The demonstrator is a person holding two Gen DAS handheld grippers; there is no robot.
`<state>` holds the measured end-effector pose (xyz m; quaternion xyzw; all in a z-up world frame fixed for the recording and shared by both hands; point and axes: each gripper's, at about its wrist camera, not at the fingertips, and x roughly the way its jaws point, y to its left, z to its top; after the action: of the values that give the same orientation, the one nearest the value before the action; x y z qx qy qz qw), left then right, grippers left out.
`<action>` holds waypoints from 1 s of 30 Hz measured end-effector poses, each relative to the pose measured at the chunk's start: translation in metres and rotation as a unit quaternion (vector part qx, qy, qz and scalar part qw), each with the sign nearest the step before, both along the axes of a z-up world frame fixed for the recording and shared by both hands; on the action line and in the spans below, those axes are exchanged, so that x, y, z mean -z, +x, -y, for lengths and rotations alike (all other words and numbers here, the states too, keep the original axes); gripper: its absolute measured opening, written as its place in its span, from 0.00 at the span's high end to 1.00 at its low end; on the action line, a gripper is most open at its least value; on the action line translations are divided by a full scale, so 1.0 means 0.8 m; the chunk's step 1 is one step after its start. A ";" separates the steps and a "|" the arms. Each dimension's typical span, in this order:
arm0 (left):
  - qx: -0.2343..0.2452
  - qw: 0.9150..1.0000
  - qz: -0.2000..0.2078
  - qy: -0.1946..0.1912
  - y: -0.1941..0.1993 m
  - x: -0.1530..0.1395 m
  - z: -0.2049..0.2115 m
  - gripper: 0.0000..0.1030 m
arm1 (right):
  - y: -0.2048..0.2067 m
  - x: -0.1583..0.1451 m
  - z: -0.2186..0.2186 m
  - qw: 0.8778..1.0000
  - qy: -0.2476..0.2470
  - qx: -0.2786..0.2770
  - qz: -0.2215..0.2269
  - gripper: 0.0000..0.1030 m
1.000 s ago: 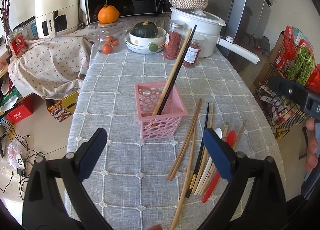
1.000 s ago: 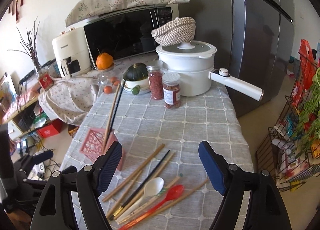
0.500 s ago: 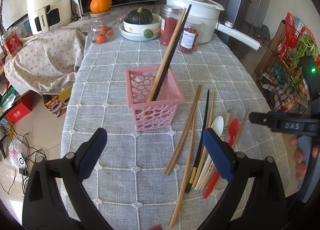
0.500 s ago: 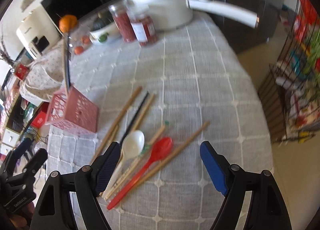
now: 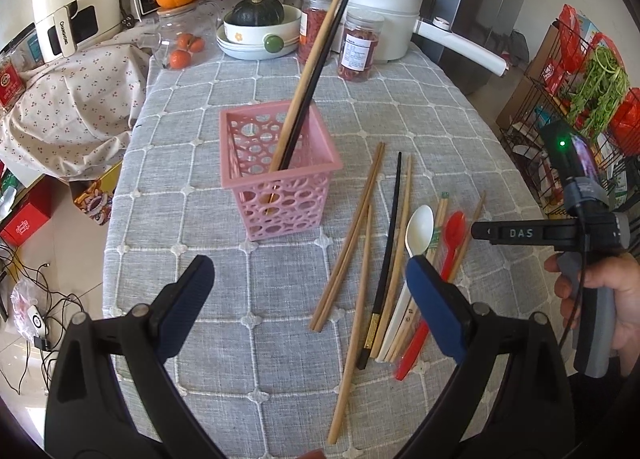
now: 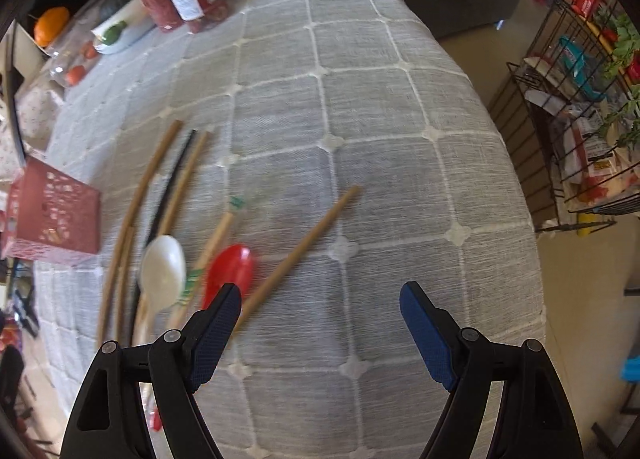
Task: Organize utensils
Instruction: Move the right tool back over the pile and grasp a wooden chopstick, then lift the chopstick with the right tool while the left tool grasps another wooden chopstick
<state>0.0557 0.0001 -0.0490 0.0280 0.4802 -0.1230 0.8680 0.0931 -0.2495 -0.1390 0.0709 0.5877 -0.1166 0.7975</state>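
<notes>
While the right gripper (image 6: 320, 323) points steeply down at the grey checked tablecloth (image 6: 380, 107), its blue-padded jaws stand wide apart with nothing between them; the left pad sits just above the lower end of a bamboo chopstick (image 6: 304, 239) and close beside the red spoon (image 6: 232, 263). Left of these lie the white spoon (image 6: 164, 267), a green-banded chopstick pair (image 6: 212, 247), a black chopstick (image 6: 172, 179) and further bamboo chopsticks, all loose on the cloth; this view is motion-blurred. The left gripper (image 5: 310, 291) likewise has its jaws spread wide and grips nothing, held above bare cloth near the table's front edge. Beyond it, the pink perforated basket (image 5: 280, 195) stands upright and contains one bamboo and one black chopstick (image 5: 316, 71) leaning toward the far side. The loose utensils lie just right of the basket. A hand (image 5: 608, 299) holds the right gripper's handle at the right edge.
</notes>
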 end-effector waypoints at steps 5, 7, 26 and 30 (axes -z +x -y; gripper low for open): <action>0.004 1.000 -0.003 0.002 0.001 0.001 0.003 0.06 | 0.004 0.013 -0.004 1.000 0.009 0.003 -0.007 0.20; 0.007 1.000 -0.004 0.002 0.001 0.002 0.004 0.06 | 0.006 0.015 -0.012 1.000 -0.008 -0.005 -0.008 0.20; 0.053 0.999 0.001 0.004 -0.005 -0.008 0.046 0.06 | -0.007 -0.002 0.029 0.998 0.044 -0.046 0.010 0.94; 0.081 0.997 -0.004 -0.005 -0.002 -0.015 0.076 0.07 | -0.012 -0.021 0.052 0.997 0.063 -0.043 0.031 0.94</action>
<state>0.0544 -0.0605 -0.0373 0.0615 0.4791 -0.1951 0.8536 0.0833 -0.2909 -0.1225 0.0994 0.5715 -0.0430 0.8134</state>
